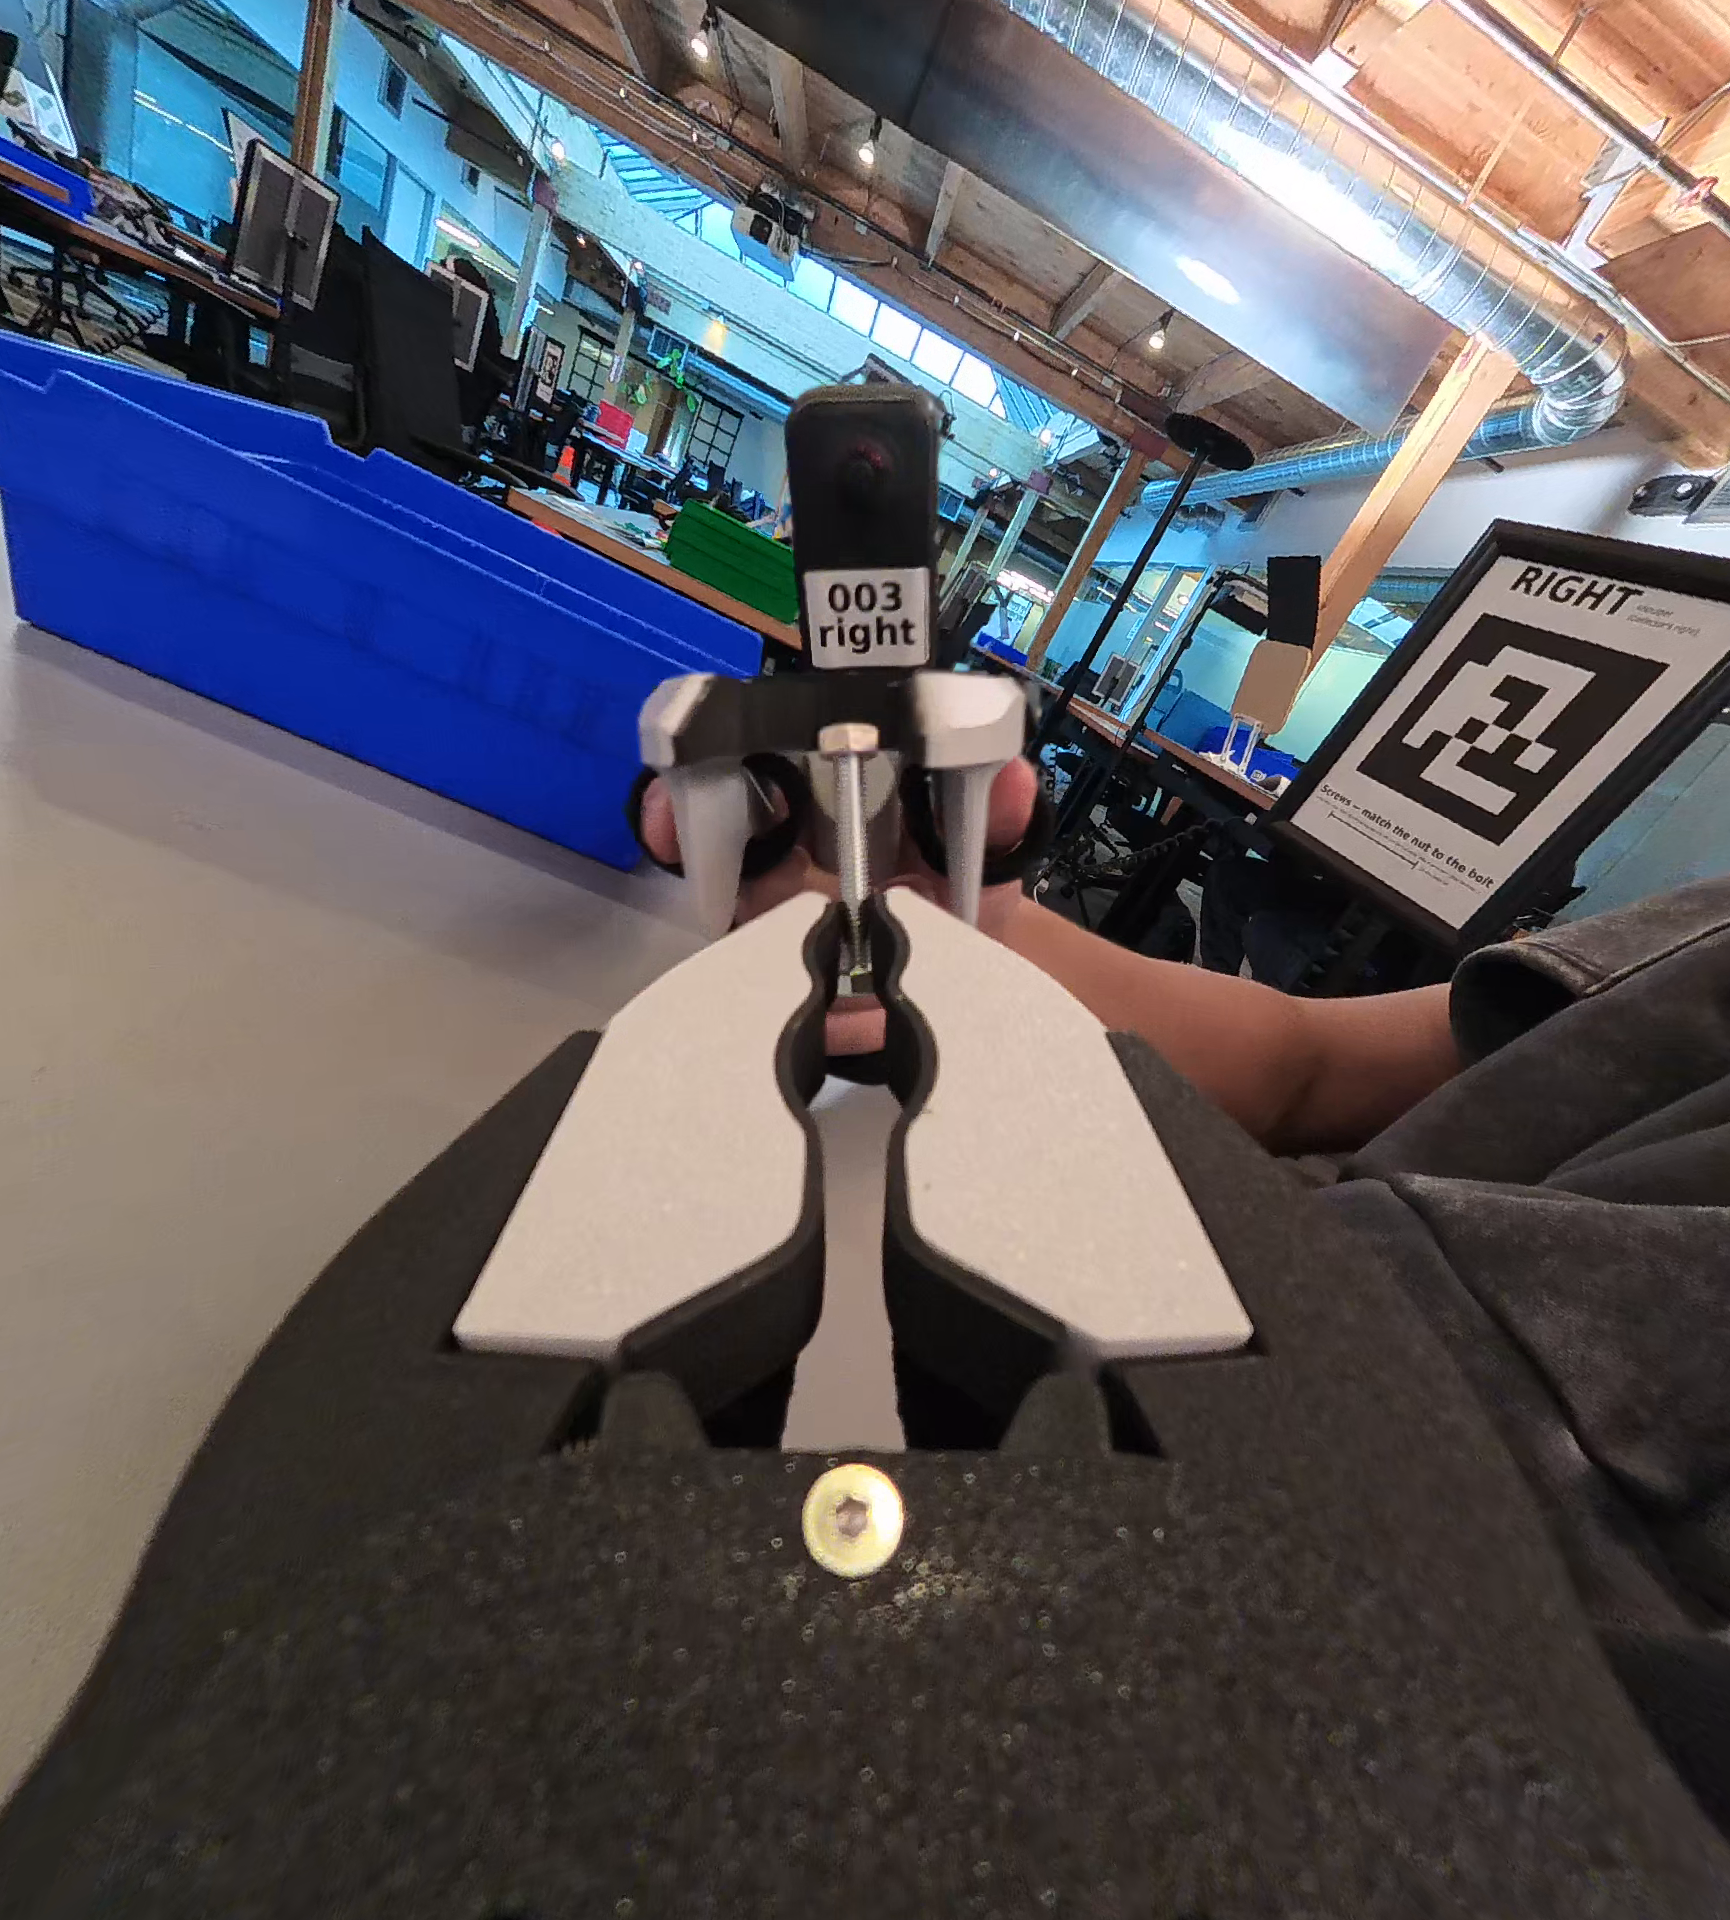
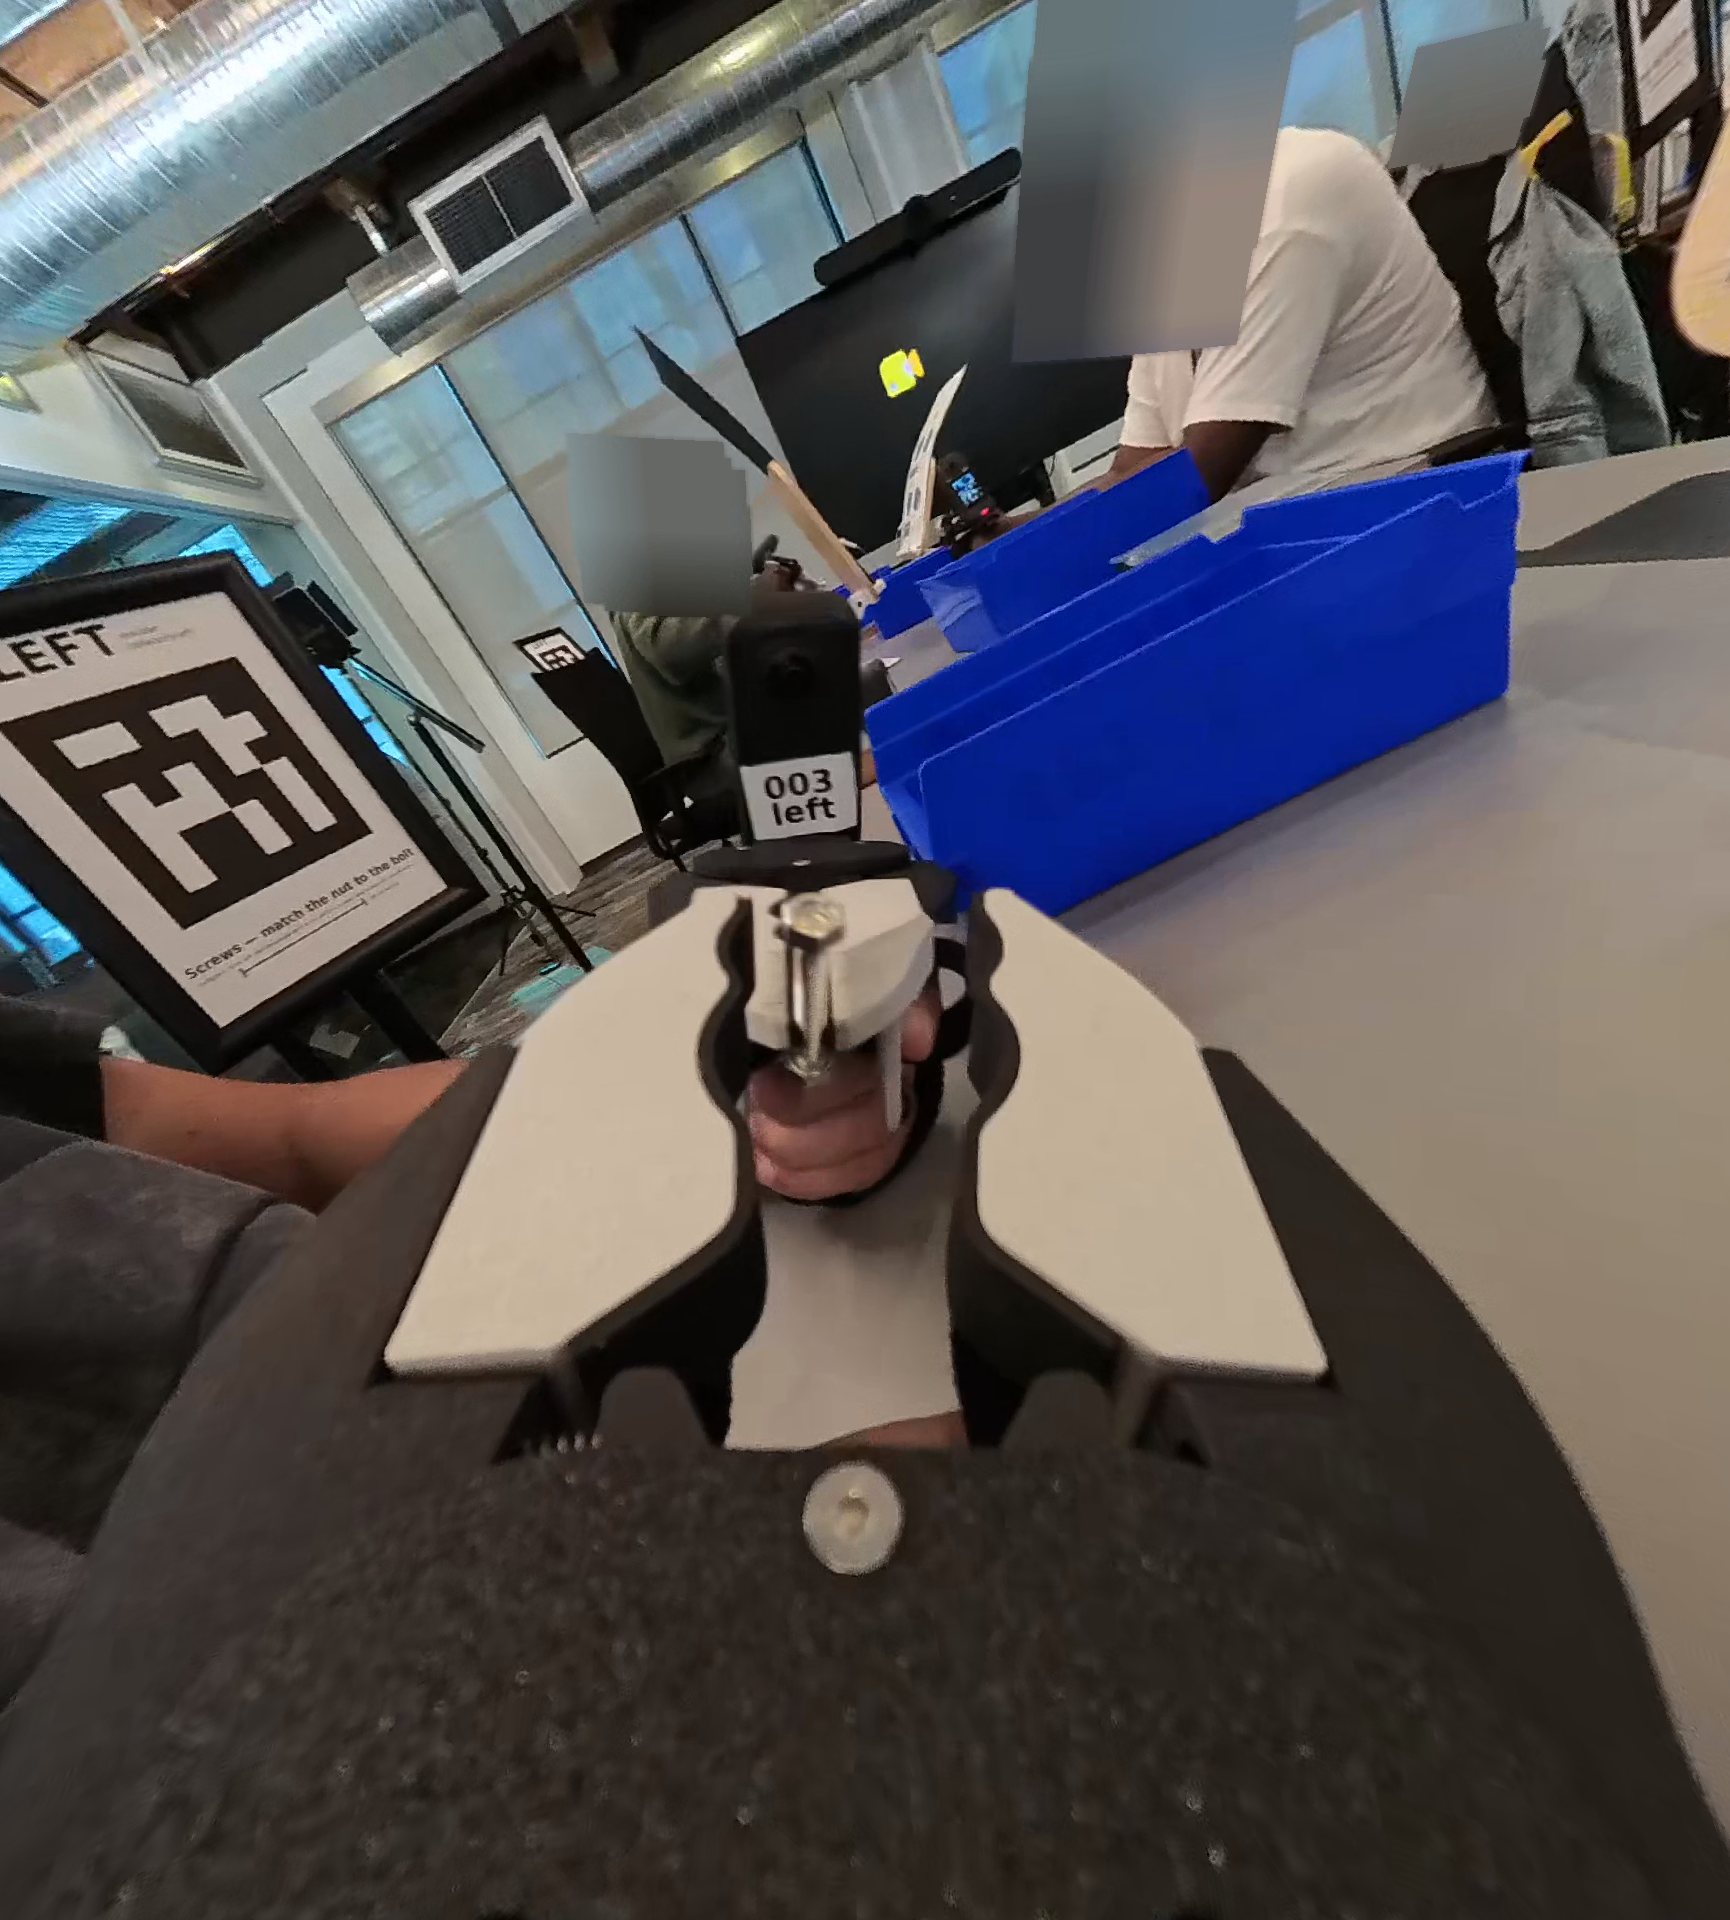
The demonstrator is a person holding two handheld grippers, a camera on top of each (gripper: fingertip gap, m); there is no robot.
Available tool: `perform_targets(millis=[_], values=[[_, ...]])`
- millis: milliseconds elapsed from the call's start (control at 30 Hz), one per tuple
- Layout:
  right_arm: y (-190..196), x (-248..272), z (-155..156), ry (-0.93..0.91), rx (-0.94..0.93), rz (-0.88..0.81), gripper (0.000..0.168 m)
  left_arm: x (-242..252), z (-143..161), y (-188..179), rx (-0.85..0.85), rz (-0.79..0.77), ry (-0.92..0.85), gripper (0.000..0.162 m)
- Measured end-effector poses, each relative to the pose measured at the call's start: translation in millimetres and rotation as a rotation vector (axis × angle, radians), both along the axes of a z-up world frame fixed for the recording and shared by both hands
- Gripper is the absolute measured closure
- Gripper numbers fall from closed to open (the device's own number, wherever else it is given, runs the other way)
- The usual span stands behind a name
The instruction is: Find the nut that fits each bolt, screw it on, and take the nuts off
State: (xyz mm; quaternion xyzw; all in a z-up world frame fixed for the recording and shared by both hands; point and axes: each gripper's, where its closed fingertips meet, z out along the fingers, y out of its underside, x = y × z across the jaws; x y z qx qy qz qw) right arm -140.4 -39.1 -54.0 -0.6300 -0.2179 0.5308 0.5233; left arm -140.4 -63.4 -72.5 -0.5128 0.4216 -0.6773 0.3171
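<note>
Jaws of the left gripper (image 1: 856, 914) are pinching narrow on the lower thread of one bolt (image 1: 855, 831), which is standing upright with its head on top. One nut (image 2: 807, 1062) seems to be sitting at its bottom end, though this is hard to tell. The right gripper (image 2: 856, 914) is facing it just beyond, jaws spread wide and holding nothing, with the bolt lining up in the gap between them. The coming move is likely turning on closing across that upright axis. Two grippers are working above the near edge of the table (image 1: 165, 935). One blue bin (image 1: 321, 582) is sitting farther in, and one framed marker board (image 1: 1526, 727) is standing beyond the edge.
</note>
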Motion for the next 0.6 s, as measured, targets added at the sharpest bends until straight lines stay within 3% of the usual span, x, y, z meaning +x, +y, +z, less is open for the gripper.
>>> perform_targets(millis=[167, 367, 600], values=[[4.6, 24.4, -18.4, -0.017, -0.034, -0.061, 0.132, -0.5, 0.1, 0.8, -0.009, -0.001, -0.002, 0.157], [-1.5, 5.9, 6.9, 0.012, 0.019, -0.003, 0.130, 0.5, -0.9, -0.6, 0.000, -0.004, 0.006, 0.157], [6.2, 31.9, -21.4, -0.016, -0.048, -0.057, 0.131, -0.7, 0.0, 1.1, -0.015, -0.005, -0.004, 0.157]])
